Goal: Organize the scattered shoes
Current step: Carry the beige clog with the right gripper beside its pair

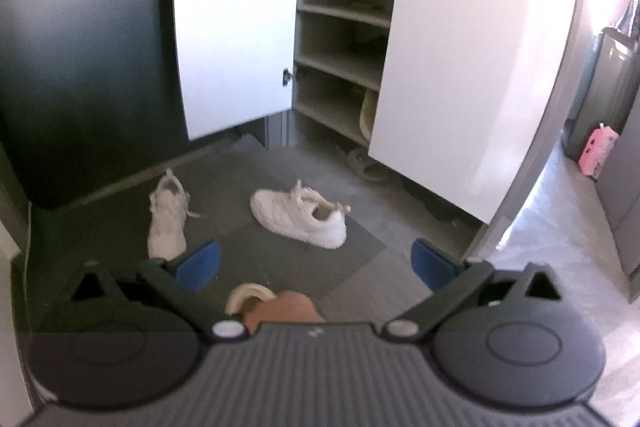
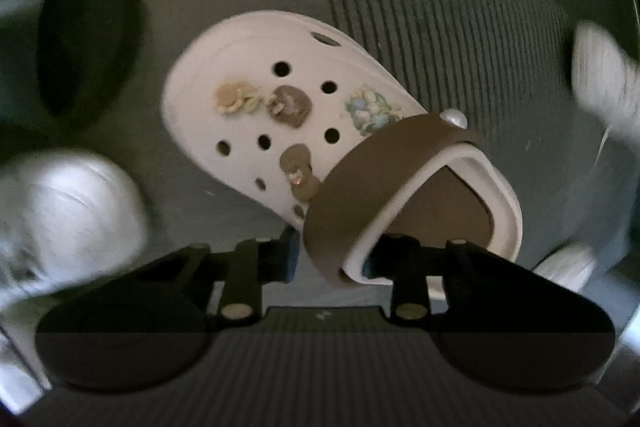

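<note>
Here: two white sneakers [image 1: 298,213] on floor, left gripper [image 1: 316,261] jaws apart and empty; right gripper [image 2: 334,253] clamped on one pink clog [image 2: 280,107].

Both grippers are black, with ribbed grey bodies, round side discs, silver pivot screws and blue-padded jaws

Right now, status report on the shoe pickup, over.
Right gripper shut on clog at its brown strap. Left gripper open, empty, facing two white sneakers on floor. Cabinet doors open, path clear.
</note>
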Available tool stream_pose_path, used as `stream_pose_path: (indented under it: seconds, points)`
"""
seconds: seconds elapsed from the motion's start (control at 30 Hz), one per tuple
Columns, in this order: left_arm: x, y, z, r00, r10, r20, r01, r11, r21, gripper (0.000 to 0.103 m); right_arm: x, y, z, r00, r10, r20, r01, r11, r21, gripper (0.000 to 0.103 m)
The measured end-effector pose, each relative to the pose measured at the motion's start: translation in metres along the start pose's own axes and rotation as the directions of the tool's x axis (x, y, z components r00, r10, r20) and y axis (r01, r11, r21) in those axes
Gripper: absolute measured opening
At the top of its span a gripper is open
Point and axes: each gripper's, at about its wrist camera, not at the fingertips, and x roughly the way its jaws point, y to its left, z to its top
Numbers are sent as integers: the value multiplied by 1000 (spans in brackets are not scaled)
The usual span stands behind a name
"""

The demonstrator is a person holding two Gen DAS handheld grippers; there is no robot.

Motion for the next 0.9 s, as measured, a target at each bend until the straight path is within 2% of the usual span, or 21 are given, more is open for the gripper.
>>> stream_pose_path:
  seconds: [0.1,0.13,0.2,0.23,0.33,0.4,0.47,0.5,0.6,0.67,0.73,0.77,0.8,0.9]
  points:
    - [2,4,2,1000,-4,-16,4,1000,-22,103,-14,-17,-9,989,94,111,-114,974,194,29]
    - [3,7,3,1000,-7,-23,6,999,-36,103,-19,-21,-14,976,145,163,-184,949,257,29]
    - [6,14,5,999,-12,-37,9,998,-62,103,-21,-17,-19,959,197,206,-251,925,285,28]
    - [7,15,6,999,-10,-38,7,998,-70,103,-19,-11,-17,957,199,208,-253,929,272,26]
    - [9,20,9,999,-5,-45,1,996,-94,103,-8,-2,-1,971,154,186,-197,950,242,30]
    - [10,21,9,999,-4,-48,-1,995,-100,103,6,11,12,987,100,127,-125,969,212,32]
    - [11,21,9,999,-6,-52,1,996,-92,103,10,20,17,992,72,107,-92,975,201,32]
    - [12,20,9,998,-8,-54,3,996,-88,103,14,22,20,994,52,95,-71,975,209,33]
    - [12,22,10,999,-7,-51,2,996,-84,103,12,11,20,993,73,91,-98,946,308,32]
    - [11,26,11,999,-9,-48,5,996,-94,103,6,-4,18,982,106,154,-164,883,440,22]
    - [8,30,13,999,-14,-46,9,994,-110,103,-4,-19,16,965,108,241,-226,807,545,20]
    - [7,33,13,999,-22,-46,16,993,-118,103,-11,-28,15,951,95,294,-262,753,603,20]
    - [5,36,14,999,-29,-45,23,992,-127,103,-16,-34,15,942,85,324,-284,718,636,20]
    - [-1,45,16,998,-44,-35,39,987,-155,103,-27,-49,22,924,30,381,-324,590,740,20]
